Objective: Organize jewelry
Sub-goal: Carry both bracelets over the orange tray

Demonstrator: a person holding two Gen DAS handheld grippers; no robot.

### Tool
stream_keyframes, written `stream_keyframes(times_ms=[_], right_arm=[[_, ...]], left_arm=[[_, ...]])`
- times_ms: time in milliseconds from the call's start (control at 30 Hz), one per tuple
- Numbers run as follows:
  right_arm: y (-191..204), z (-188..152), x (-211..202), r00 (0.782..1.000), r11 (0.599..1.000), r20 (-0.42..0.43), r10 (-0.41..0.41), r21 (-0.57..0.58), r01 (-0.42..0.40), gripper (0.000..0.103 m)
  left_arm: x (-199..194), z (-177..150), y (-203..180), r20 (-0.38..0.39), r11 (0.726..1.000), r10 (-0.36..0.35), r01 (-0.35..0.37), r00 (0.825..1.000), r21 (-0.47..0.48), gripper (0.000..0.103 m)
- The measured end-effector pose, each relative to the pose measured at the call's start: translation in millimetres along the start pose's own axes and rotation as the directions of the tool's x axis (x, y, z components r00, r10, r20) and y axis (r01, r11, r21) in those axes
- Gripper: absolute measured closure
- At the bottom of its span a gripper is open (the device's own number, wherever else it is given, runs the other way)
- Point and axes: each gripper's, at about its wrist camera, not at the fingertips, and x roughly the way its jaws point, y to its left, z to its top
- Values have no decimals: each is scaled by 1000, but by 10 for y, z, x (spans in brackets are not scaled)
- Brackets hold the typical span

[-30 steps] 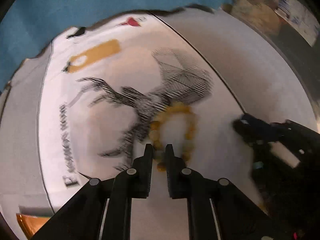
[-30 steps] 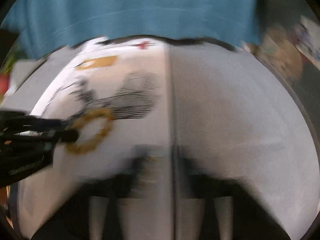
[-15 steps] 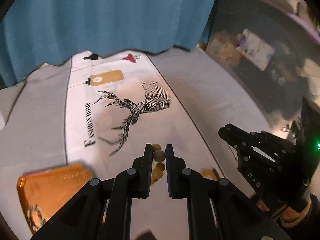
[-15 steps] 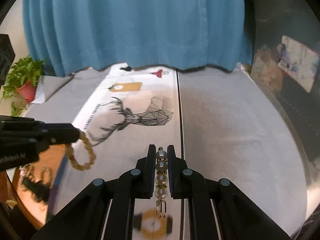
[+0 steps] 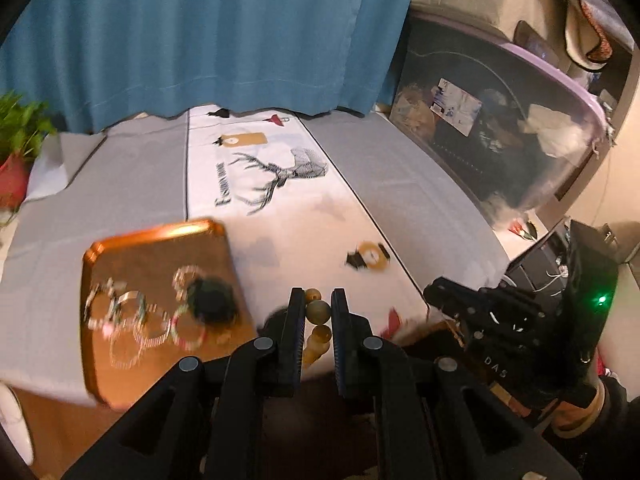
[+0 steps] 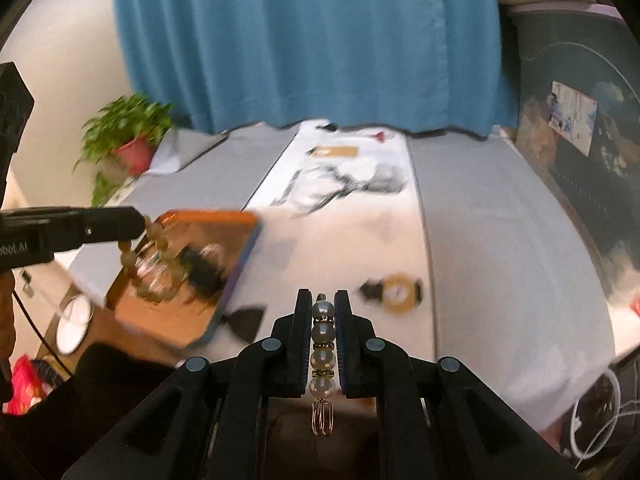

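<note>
My left gripper (image 5: 316, 305) is shut on a yellow bead bracelet (image 5: 318, 312), which hangs in a loop (image 6: 154, 258) from its tip (image 6: 134, 220) in the right wrist view. My right gripper (image 6: 323, 306) is shut on a pearl hair clip (image 6: 323, 346), its gold clasp dangling below the pads. The right gripper (image 5: 438, 294) also shows at the right of the left wrist view. An orange tray (image 5: 120, 256) with several bracelets and a dark hair tie lies on the table near its front edge; both grippers are raised above it, the left over its right side.
The table carries a grey cloth (image 5: 400, 184) with a white deer-print runner (image 5: 280, 176). A potted plant (image 6: 128, 136) stands at the far left, a blue curtain (image 5: 200, 32) behind. A large dark bin (image 5: 500, 120) sits at the right. A person's dark sleeve (image 6: 60, 400) is at lower left.
Both grippers have lifted and pulled back from the deer print toward the table's front edge, carrying the bead bracelet and the pearl clip. The orange tray has come into view.
</note>
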Motion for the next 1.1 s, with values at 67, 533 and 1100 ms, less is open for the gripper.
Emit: stream_keyframes(times_ms=[67, 533, 1100], right_arm=[[103, -153, -105, 1000, 1000, -11, 25, 1, -25, 91], [681, -702, -540, 993, 992, -45, 108, -66, -111, 91], [1154, -650, -205, 983, 977, -134, 123, -155, -144, 91]], left_arm=[[-145, -191, 14, 6, 1000, 5, -5, 1000, -11, 93], [-687, -1140, 269, 25, 988, 64, -60, 998, -141, 93], [-750, -1254, 715, 40, 976, 104, -95, 994, -195, 93]])
